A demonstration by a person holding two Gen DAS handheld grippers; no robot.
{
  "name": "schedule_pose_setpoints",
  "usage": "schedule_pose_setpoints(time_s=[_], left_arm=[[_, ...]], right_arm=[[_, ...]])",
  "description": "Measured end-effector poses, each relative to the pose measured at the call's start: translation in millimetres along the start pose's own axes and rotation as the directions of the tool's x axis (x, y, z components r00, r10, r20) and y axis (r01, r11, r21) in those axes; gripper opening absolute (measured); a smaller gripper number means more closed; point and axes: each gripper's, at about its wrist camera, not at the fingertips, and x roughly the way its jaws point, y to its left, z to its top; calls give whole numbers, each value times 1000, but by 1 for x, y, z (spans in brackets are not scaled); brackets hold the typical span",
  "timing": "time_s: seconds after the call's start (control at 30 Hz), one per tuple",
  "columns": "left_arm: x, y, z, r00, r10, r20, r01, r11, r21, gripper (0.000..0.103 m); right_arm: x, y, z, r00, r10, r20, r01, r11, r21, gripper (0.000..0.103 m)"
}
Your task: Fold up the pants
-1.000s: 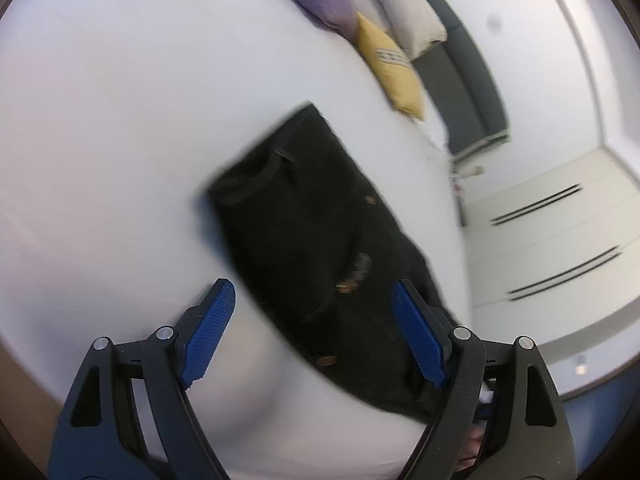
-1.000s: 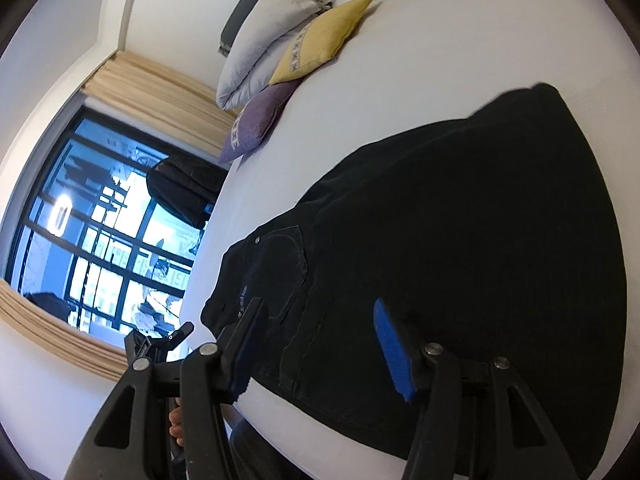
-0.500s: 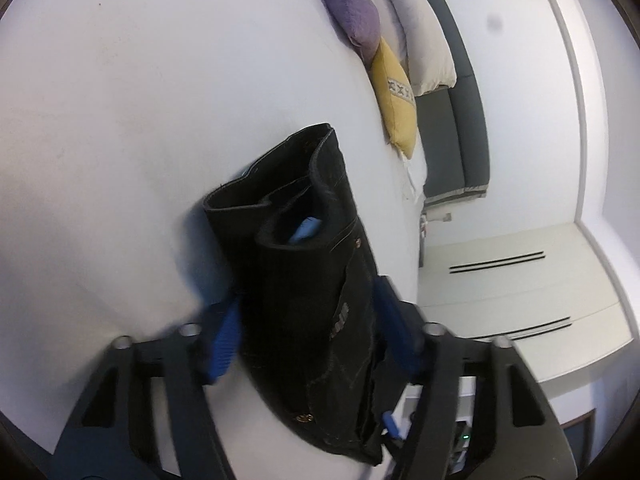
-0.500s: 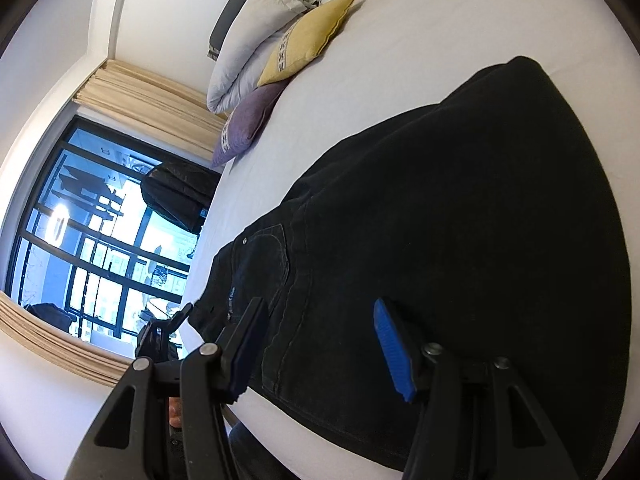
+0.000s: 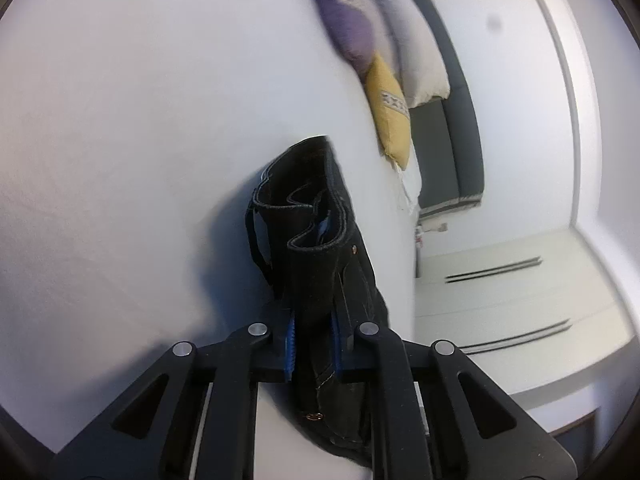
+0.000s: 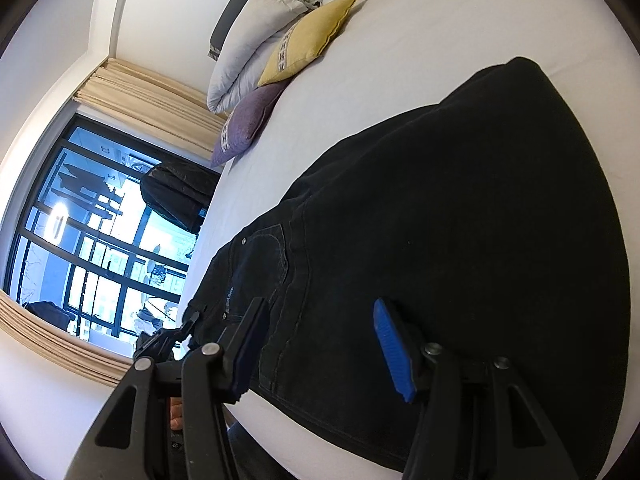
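Black denim pants (image 6: 460, 220) lie spread across the white bed (image 6: 460, 32), waistband end near its edge closest to you. Your left gripper (image 5: 313, 347) has its jaws pinching the bunched waistband, lifting it off the sheet. Your right gripper (image 6: 320, 344) hovers just over the seat with jaws spread, holding nothing. Lift with only one side clamped and I judge the heavy cloth will sag and twist, giving a crooked fold; the thick layered hem may also slip out. Fabric looks stiff and mostly smooth, with contrast stitching, rivets and a back pocket showing.
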Motion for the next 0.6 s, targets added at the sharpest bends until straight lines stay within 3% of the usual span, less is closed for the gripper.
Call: schedule_pose_setpoints(time_s=[0.23, 0.37, 0.43, 0.5, 0.57, 0.6], left_arm=[[-7, -63, -13, 997, 55, 46, -63, 977, 202, 10], [-10, -111, -33, 997, 65, 49, -78, 935, 345, 10], [-4, -149, -59, 997, 72, 39, -82, 878, 471, 10], [13, -190, -97, 997, 80, 8, -68, 788, 611, 10], [38, -220, -151, 993, 113, -47, -40, 664, 746, 10], [54, -229, -185, 987, 142, -74, -23, 580, 815, 10]], right_arm=[[-4, -10, 4, 1000, 6, 21, -7, 1000, 26, 58], [-5, -19, 5, 1000, -1, 27, -1, 999, 46, 58], [-6, -24, 7, 1000, 16, 23, -18, 997, 75, 58], [-8, -27, 12, 999, 41, 16, -43, 994, 100, 60], [-14, -25, 21, 997, 74, 13, -75, 992, 101, 68], [-18, -25, 27, 996, 91, 19, -92, 991, 100, 70]])
